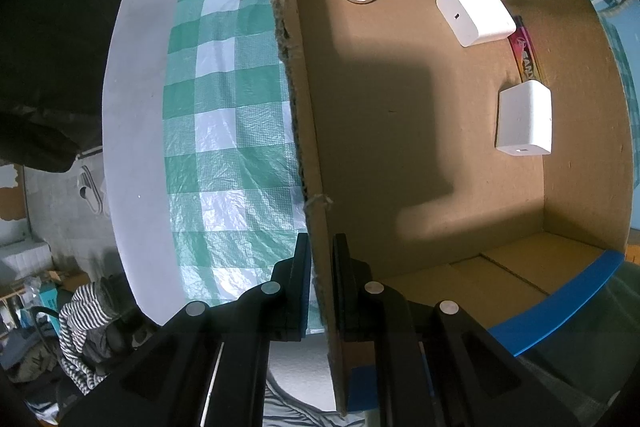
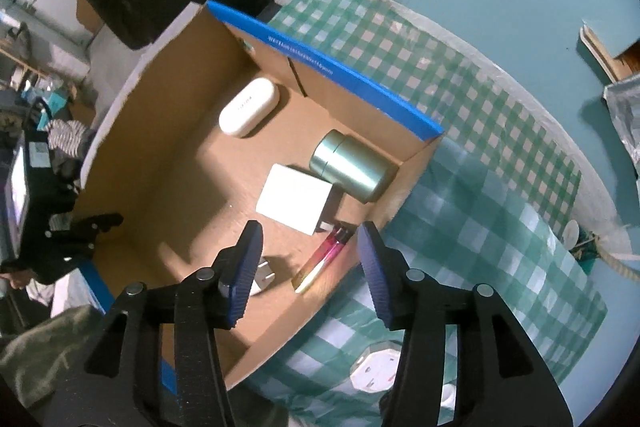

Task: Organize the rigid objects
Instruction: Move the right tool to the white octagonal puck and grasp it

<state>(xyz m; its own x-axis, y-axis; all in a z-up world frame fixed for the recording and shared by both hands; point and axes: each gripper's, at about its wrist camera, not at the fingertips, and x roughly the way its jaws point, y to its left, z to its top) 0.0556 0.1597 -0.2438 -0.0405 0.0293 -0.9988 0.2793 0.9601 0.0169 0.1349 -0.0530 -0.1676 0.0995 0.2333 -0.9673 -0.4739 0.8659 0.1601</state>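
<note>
Basically, worktop (image 2: 500, 187) with green check cloth carries cardboard box (image 1: 400, 131). Left hand-held gripper (image 1: 321, 291) is clamped on the box's side wall, one finger inside, one outside. Right hand-held gripper (image 2: 310, 267) hangs over the box's near edge, fingers apart, holding nothing. Inside: green tin (image 2: 352, 167) lying down, touching white charger (image 2: 294, 199); second white charger (image 1: 524, 119); white oval case (image 2: 248, 107); pink lighter (image 2: 324, 259) along the wall.

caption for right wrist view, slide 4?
Open right gripper hovers over cardboard box holding chargers, green tin, white case.
</note>
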